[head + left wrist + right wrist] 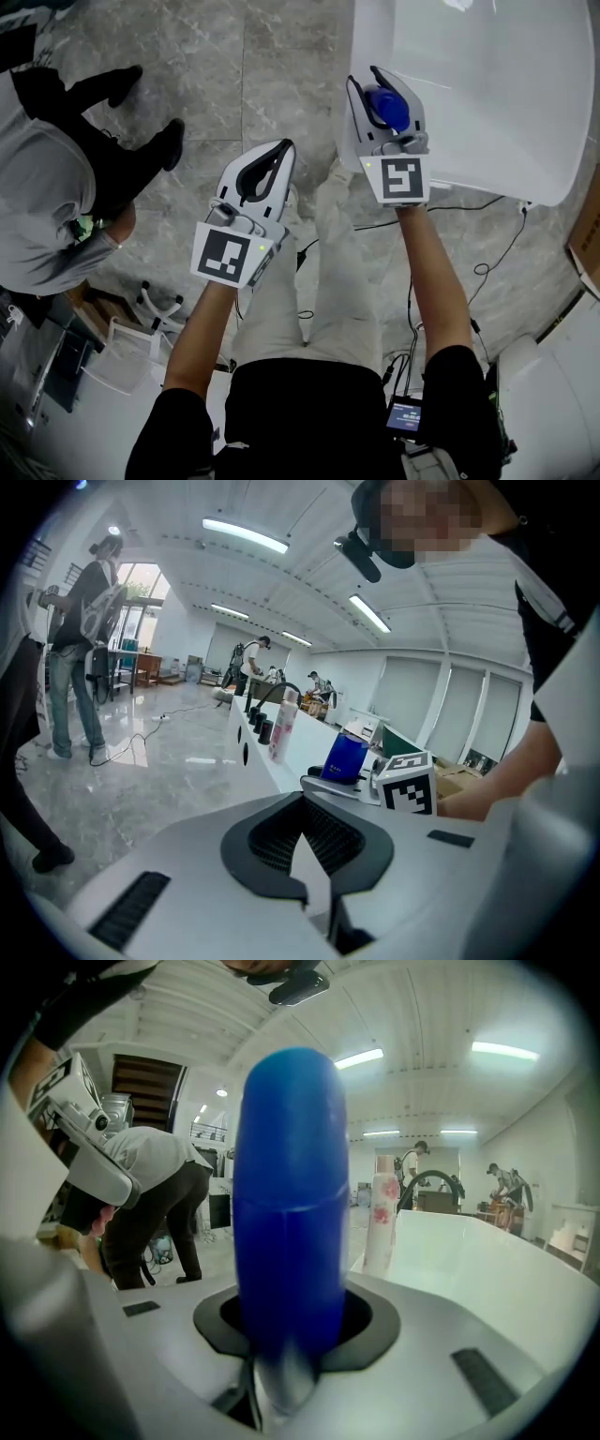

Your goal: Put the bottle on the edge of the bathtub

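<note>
With the blue bottle (386, 108) pinched in our right hand-held gripper (364, 77) at the bathtub rim (370, 33) and our left hand-held gripper (285, 144) pressed together empty, we should seat its base flat before releasing.

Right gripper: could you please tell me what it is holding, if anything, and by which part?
The right gripper holds the blue bottle, jaws clamped on the sides of its body, rounded end pointing away. The left gripper holds nothing.
</note>
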### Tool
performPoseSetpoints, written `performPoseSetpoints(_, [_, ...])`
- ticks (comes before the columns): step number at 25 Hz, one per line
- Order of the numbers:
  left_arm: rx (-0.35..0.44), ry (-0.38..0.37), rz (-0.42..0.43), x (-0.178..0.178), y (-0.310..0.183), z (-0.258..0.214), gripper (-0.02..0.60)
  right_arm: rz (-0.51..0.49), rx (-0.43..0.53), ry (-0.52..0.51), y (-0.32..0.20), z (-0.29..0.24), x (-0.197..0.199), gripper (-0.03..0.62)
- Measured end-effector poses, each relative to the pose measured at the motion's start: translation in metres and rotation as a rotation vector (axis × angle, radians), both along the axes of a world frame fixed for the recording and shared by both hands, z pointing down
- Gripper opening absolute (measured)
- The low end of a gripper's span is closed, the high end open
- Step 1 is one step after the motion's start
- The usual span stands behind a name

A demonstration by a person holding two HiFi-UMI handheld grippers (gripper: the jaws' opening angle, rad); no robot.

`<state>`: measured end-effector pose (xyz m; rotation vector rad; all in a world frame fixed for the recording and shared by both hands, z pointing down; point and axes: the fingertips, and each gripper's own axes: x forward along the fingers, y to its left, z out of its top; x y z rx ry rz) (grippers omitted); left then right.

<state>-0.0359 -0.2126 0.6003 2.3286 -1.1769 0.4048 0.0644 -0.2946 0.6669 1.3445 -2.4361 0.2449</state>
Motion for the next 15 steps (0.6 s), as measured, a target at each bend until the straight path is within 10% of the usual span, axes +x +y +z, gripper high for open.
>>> performPoseSetpoints(15, [-0.031, -0.025, 0.015, -0.0070, -0.0002, 0.0093, 0.012, 0.002, -0.016, -0.031, -0.0003, 0.0047, 0.0004, 0.195])
